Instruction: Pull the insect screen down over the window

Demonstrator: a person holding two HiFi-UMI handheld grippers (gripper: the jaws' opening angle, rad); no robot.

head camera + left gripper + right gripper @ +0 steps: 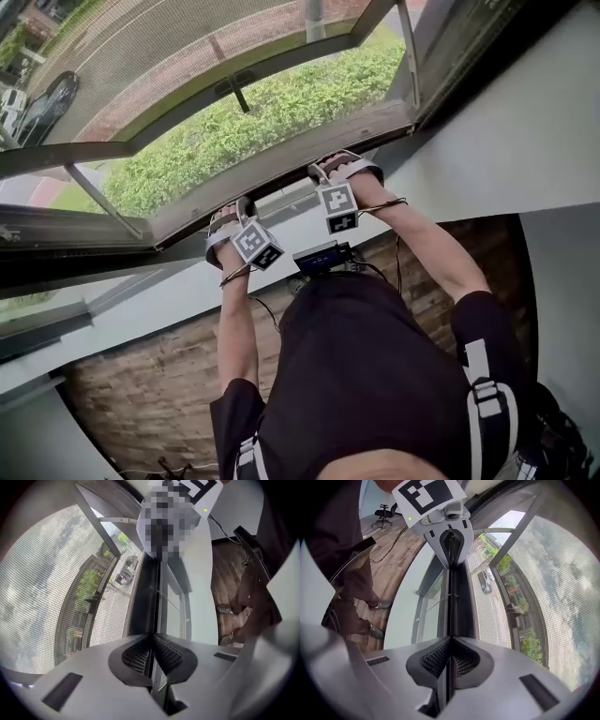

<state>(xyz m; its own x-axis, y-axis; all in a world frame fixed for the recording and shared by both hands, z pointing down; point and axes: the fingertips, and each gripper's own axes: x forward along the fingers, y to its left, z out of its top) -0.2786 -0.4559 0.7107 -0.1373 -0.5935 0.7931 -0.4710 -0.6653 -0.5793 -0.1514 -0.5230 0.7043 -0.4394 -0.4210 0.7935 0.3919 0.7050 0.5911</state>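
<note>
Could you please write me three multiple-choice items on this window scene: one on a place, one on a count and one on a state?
1. Where do both grippers sit?
A. on the screen's bottom bar
B. on the floor
C. on the person's knee

2. How many marker cubes show in the head view?
A. one
B. two
C. four

3. How do the jaws of the left gripper stand?
A. wide apart and empty
B. closed on the bar's thin edge
C. closed on a cable

Answers:
1 A: in the head view both hands reach the bar, and from the right gripper the bar runs straight off between the jaws.
2 B: there is one cube on each gripper.
3 B: the ribbed pads meet on the thin lip.
</note>
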